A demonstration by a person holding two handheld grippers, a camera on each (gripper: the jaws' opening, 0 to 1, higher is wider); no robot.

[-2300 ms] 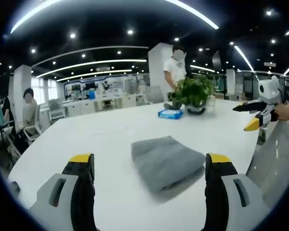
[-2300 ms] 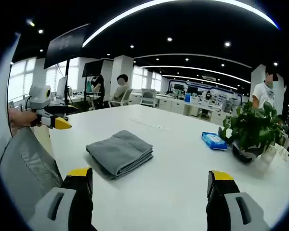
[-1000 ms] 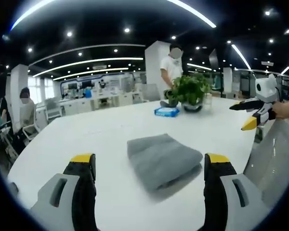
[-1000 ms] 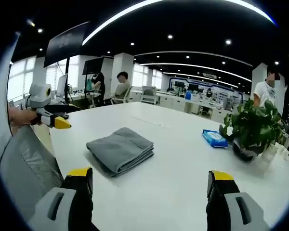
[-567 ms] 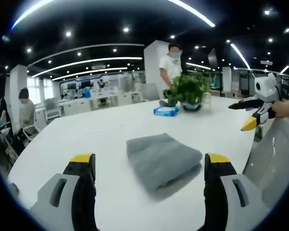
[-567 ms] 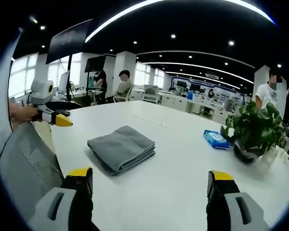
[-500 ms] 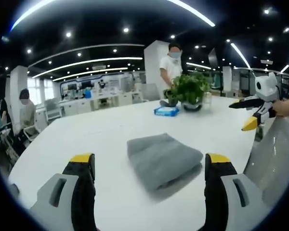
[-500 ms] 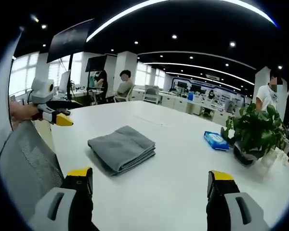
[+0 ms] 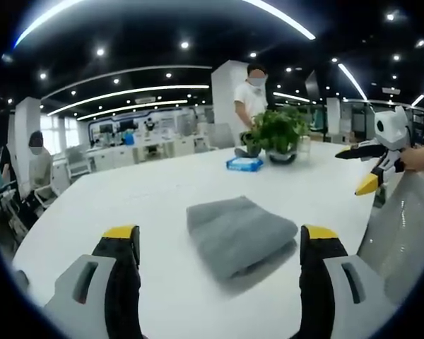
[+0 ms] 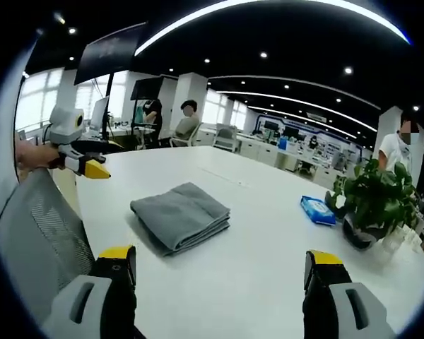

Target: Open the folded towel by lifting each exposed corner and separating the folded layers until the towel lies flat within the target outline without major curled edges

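Note:
A grey folded towel (image 9: 240, 232) lies in a thick rectangle on the white table (image 9: 141, 198), a little beyond my left gripper (image 9: 219, 239). That gripper's yellow-tipped jaws stand wide apart with nothing between them. In the right gripper view the same towel (image 10: 181, 215) lies ahead and to the left of my right gripper (image 10: 220, 256), which is open and holds nothing. Each gripper shows in the other's view, held in a hand over the table edge: the right gripper (image 9: 359, 169) at the right, the left gripper (image 10: 90, 164) at the left. Neither touches the towel.
A potted plant (image 9: 277, 134) and a blue wipes pack (image 9: 244, 164) stand at the table's far side. A grey mesh chair back (image 10: 35, 240) sits close at the table's edge. One person stands behind the plant, and others sit at desks beyond.
Both views have drifted slightly with the hands. The towel lies as before and both grippers stay open.

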